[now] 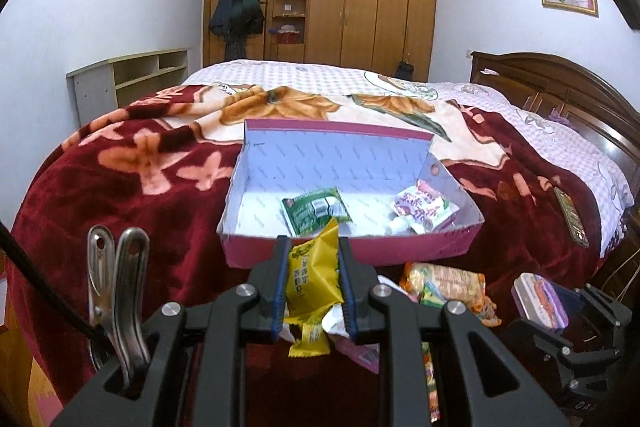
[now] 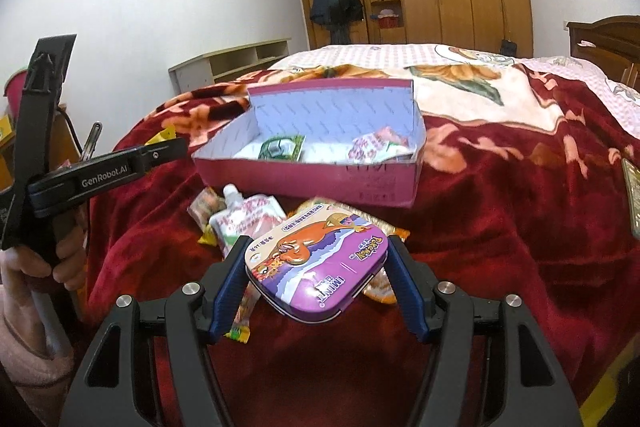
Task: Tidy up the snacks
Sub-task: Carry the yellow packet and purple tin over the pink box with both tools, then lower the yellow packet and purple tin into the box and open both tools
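A pink cardboard box with a white inside sits open on the bed; it also shows in the right wrist view. Inside lie a green packet and a pink-white pouch. My left gripper is shut on a yellow snack packet, held just before the box's near wall. My right gripper is shut on a purple mint tin, held above the loose snacks. A white pouch and other packets lie on the blanket in front of the box.
The red flowered blanket covers the near bed. An orange cracker pack lies right of my left gripper. A flat dark object lies near the right bed edge. A wooden headboard is at the right, a wardrobe behind.
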Tool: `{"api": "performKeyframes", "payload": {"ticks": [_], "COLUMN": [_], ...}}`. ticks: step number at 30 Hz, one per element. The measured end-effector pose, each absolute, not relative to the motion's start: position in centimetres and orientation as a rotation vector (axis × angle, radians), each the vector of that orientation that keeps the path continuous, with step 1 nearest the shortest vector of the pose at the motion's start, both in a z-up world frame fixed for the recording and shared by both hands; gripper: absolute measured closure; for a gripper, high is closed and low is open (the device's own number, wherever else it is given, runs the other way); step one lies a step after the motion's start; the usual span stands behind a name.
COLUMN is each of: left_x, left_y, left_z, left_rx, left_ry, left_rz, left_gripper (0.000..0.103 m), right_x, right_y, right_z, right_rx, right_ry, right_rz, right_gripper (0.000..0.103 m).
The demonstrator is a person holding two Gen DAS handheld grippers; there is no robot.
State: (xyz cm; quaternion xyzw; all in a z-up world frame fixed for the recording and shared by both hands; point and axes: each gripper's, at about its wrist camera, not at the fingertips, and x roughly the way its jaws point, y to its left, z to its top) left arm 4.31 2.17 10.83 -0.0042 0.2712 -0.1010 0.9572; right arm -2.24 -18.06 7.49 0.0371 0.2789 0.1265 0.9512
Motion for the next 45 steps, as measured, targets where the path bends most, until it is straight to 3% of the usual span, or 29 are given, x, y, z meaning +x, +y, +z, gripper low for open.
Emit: {"api": "performKeyframes", "payload": {"ticks": [16, 45], "left_x": [10.3, 17.6], "left_y": [1.2, 0.7], "left_z": [11.2, 6.2], "left_rx": [-0.020, -0.027], "left_ry": [0.561, 0.661], "left_rz": [-0.165, -0.100], "left_gripper": [0.080, 0.080], "right_x": [1.3, 10.2], "right_y": [-17.7, -16.2], "right_z": [9.8, 10.6], "right_rx": [0.036, 0.030], "right_ry": [0.528, 0.536], "right_rz": [0.257, 0.273], "right_gripper": [0.036, 0.036]}}
